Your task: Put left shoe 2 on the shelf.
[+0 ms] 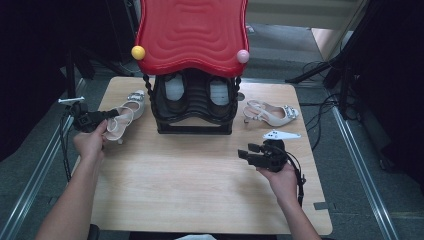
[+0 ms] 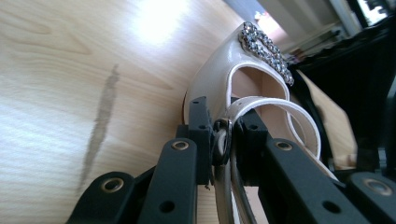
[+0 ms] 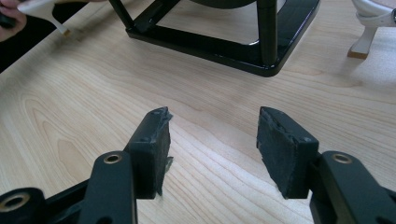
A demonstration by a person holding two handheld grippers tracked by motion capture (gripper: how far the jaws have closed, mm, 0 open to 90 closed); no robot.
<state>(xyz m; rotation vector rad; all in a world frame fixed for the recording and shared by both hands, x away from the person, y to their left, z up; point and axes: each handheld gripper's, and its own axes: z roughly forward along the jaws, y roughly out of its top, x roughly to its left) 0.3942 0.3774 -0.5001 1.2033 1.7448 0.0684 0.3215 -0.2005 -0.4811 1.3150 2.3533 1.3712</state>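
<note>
A cream heeled shoe (image 1: 126, 114) with a jewelled buckle lies at the table's left side, beside the rack. My left gripper (image 1: 106, 119) is shut on its ankle strap. In the left gripper view the pads of my left gripper (image 2: 223, 133) pinch the strap and its metal buckle, and the shoe (image 2: 217, 79) stretches away over the wood. The matching shoe (image 1: 271, 114) lies right of the rack. My right gripper (image 1: 248, 153) hovers open over bare wood in front of that shoe. Nothing is between the fingers of my right gripper (image 3: 212, 128).
A black shoe rack (image 1: 194, 107) with a red wavy top (image 1: 192, 32) stands at the table's back middle, with a pair of black shoes (image 1: 176, 92) inside. Its base bar (image 3: 219, 46) lies ahead of my right gripper. Bare wood (image 1: 200, 180) spreads across the front.
</note>
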